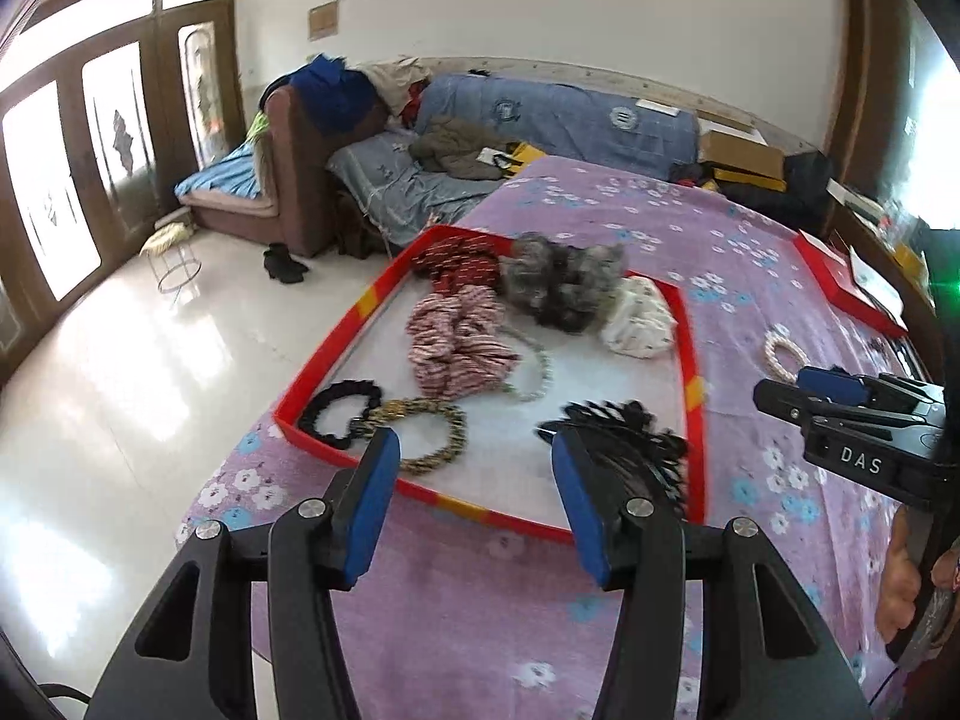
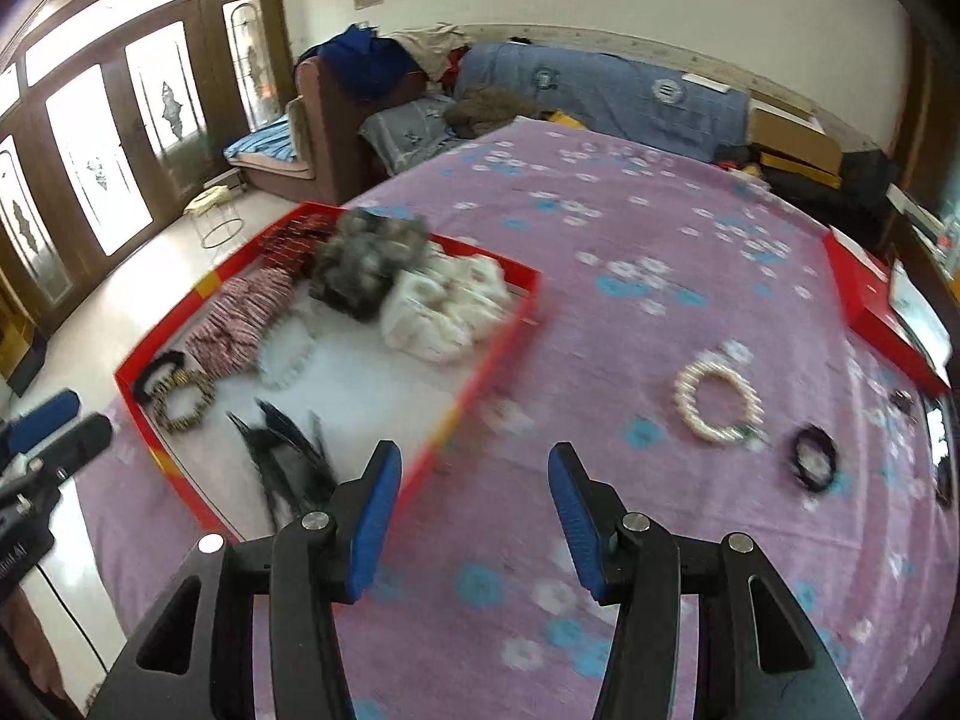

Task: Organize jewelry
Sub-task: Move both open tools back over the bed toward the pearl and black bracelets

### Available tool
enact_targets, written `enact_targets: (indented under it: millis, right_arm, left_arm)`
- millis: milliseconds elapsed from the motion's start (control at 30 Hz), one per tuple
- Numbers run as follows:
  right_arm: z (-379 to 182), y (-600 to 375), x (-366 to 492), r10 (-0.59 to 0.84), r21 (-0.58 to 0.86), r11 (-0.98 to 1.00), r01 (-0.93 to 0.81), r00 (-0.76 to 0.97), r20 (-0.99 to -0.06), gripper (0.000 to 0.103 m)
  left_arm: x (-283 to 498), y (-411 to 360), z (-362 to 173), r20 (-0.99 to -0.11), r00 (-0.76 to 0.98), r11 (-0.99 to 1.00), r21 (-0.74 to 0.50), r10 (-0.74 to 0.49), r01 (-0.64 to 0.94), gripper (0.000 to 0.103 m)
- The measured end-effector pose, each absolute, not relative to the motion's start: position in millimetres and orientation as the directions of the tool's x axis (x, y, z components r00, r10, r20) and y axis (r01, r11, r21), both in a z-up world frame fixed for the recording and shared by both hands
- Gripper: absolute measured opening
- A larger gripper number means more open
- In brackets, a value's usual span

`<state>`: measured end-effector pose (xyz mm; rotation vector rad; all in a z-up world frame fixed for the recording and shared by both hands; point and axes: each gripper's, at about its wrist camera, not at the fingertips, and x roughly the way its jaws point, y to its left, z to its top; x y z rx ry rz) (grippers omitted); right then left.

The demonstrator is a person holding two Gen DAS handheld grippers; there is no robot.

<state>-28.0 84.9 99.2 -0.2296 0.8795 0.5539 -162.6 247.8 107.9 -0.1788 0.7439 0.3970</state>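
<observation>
Hovering over the purple-clothed bench (image 2: pixel 630 228), we see both grippers' jaws half open, empty: left gripper (image 1: pixel 477 450) above the red tray (image 1: pixel 336 336) of scrunchies, right gripper (image 2: pixel 474 462) lower centre; pearl bracelet (image 2: pixel 717 402) centre right.

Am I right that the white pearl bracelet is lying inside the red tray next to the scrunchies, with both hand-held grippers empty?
Not quite: the white pearl bracelet lies outside the red tray, on the purple cloth to its right, as the right wrist view shows. Both hand-held grippers, left and right, are indeed empty.
</observation>
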Motion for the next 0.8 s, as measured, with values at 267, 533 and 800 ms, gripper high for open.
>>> enact_targets:
  millis: [267,533,800]
  right_arm:
    - [91.1,1.2,-30.2,0.304,0.042,0.895,-0.443,0.54,-0.785,0.056]
    - [84.2,-55.8,-26.0,0.268,0.062,0.931,-0.36,0.558,-0.786,0.056]
    - [77.0,-96.1,-20.2,0.246,0.086,0.951,-0.296,0.564,-0.788,0.057]
  left_arm:
    - [-154.3,194.5,108.4,-0.687,0.676,0.945,0.05,0.268,-0.324,0.053]
    - [-143.5,158.3,101.2,-0.704,0.666,0.962,0.1,0.249,-0.254,0.053]
    - [-128.7,132.4,93.8,-0.725,0.652,0.973,0.121,0.223,-0.197,0.054]
